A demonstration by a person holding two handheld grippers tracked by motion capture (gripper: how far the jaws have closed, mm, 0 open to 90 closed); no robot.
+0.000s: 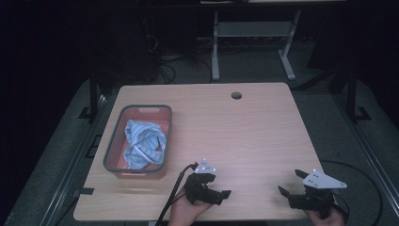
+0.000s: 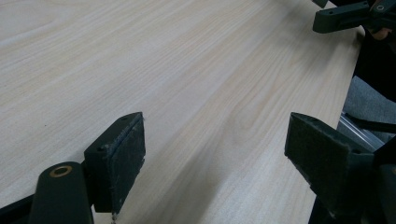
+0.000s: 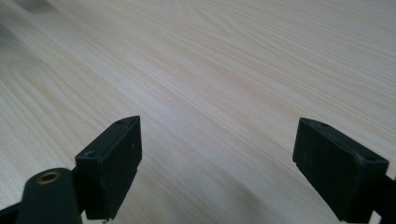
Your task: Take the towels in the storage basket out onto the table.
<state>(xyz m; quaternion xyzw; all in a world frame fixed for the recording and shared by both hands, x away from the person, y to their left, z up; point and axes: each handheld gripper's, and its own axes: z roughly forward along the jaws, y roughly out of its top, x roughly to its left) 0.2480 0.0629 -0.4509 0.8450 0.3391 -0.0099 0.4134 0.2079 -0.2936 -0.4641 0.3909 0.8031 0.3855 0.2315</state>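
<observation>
A light blue striped cloth (image 1: pixel 142 143) lies bunched inside a grey-rimmed basket (image 1: pixel 112 146) at the table's left. My left gripper (image 1: pixel 219 188) rests low at the front edge, right of the basket, held in a hand and pointing right; its jaws stand wide open over bare wood in the left gripper view (image 2: pixel 215 149). My right gripper (image 1: pixel 291 182) sits at the front right, pointing left and away from the person, also open with nothing between its pads (image 3: pixel 217 158). The right gripper's jaw (image 2: pixel 345 14) also shows far off in the left gripper view.
The wooden table (image 1: pixel 244 136) has a round cable hole (image 1: pixel 236 95) near its far edge. Cables trail from both grippers off the front edge. A white desk frame (image 1: pixel 254 42) stands on the floor beyond the table.
</observation>
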